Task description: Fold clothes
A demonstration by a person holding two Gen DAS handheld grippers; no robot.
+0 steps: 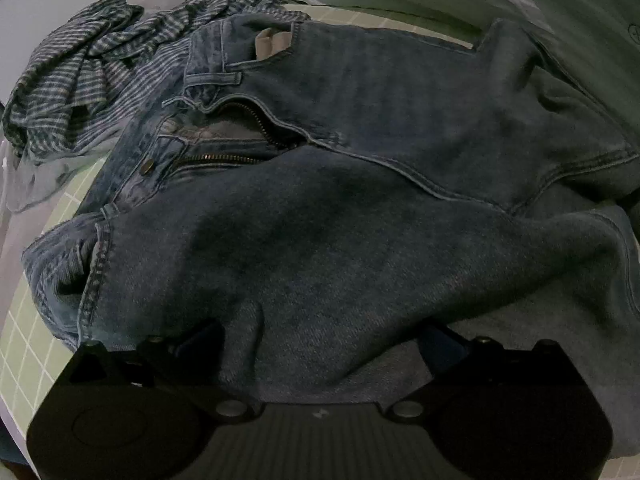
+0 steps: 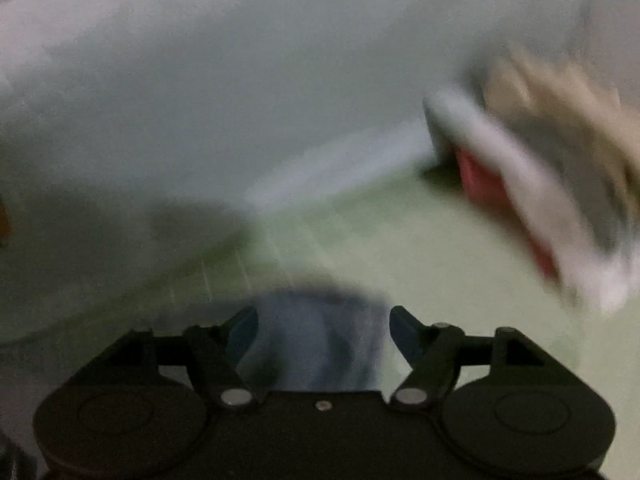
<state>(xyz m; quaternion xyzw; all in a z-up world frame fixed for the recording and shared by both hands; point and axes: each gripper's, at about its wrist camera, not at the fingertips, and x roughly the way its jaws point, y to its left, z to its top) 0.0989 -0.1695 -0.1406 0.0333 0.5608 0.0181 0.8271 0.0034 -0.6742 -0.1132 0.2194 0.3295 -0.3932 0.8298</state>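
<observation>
No fold is finished: we find the blue denim jeans (image 1: 340, 200) unzipped and rumpled on the green gridded mat (image 1: 24, 340), striped shirt (image 1: 100, 80) crumpled at 10 o'clock. Left gripper (image 1: 320, 340) and right gripper (image 2: 324, 328) fingers are spread, denim between them, unpinched.

Denim jeans (image 1: 340, 200) hide the left gripper's (image 1: 320, 344) fingertips.

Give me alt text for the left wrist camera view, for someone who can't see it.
A pair of blue jeans lies crumpled on a green gridded mat, fly unzipped and waistband toward the left. The left tool sits at the bottom with its fingers spread wide and denim bunched between them. A striped shirt is heaped behind the jeans at upper left.
</observation>
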